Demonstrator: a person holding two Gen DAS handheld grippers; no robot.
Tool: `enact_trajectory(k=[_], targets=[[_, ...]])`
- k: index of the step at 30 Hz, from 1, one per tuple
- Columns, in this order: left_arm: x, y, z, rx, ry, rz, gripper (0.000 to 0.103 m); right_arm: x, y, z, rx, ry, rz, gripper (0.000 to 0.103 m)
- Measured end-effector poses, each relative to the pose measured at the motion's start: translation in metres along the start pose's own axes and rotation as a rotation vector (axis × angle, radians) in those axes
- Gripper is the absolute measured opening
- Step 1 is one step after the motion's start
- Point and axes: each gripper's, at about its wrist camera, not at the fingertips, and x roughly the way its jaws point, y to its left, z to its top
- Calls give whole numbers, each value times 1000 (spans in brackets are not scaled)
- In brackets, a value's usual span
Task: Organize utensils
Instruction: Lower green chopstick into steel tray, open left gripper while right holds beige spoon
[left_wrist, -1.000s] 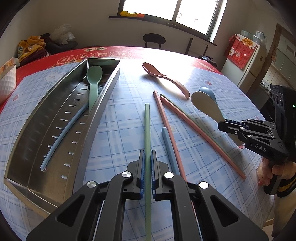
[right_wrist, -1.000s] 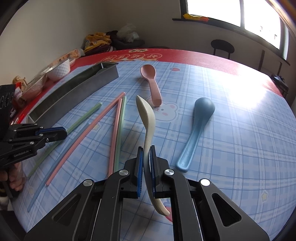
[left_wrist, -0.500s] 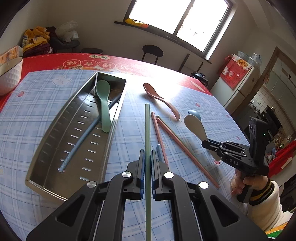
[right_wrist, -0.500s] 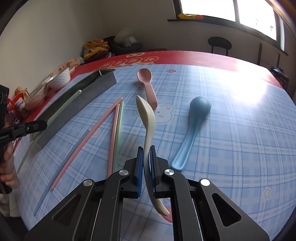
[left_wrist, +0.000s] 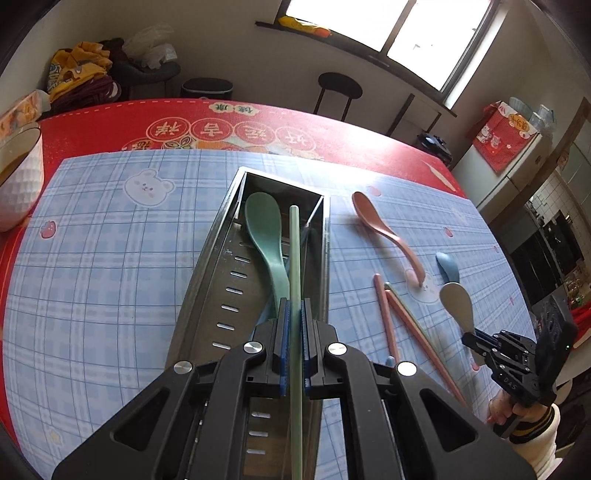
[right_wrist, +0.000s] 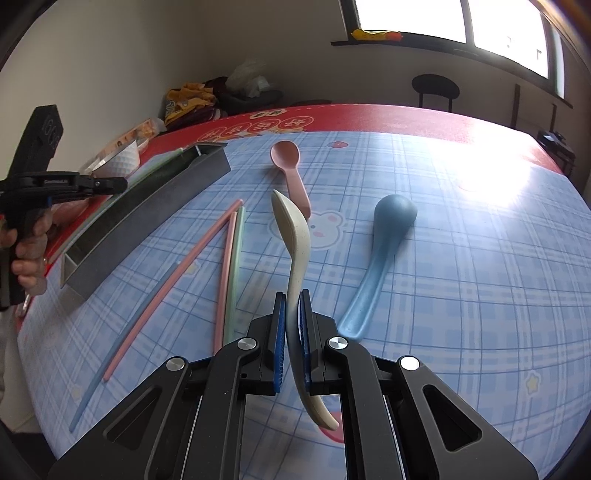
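Left gripper (left_wrist: 294, 343) clamps one green chopstick (left_wrist: 294, 258) over the metal tray (left_wrist: 207, 280); right gripper (right_wrist: 294, 332) grips one cream spoon (right_wrist: 291, 229). Two pink chopsticks (right_wrist: 229, 258) and two spoons lie on the table.

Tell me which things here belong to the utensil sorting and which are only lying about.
For the job: long metal tray; green chopstick in the left gripper; cream spoon in the right gripper; green spoon in the tray; pink spoon; blue spoon; pink chopsticks.

Just lying about: white textured bowl; pile of clothes; black stool.
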Motion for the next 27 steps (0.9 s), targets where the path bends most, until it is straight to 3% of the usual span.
enact_trajectory(k=[6, 13, 20, 27], targets=[[21, 13, 5, -35, 53, -53, 6, 3, -1, 1, 4, 13, 3, 7], [30, 7, 9, -9, 91, -80, 6, 5, 0, 1, 1, 15, 0, 7], [41, 3, 11, 5, 120, -53, 6, 5, 0, 0, 2, 15, 0, 7], [40, 3, 18, 37, 111, 44, 6, 5, 0, 0, 2, 14, 0, 7]])
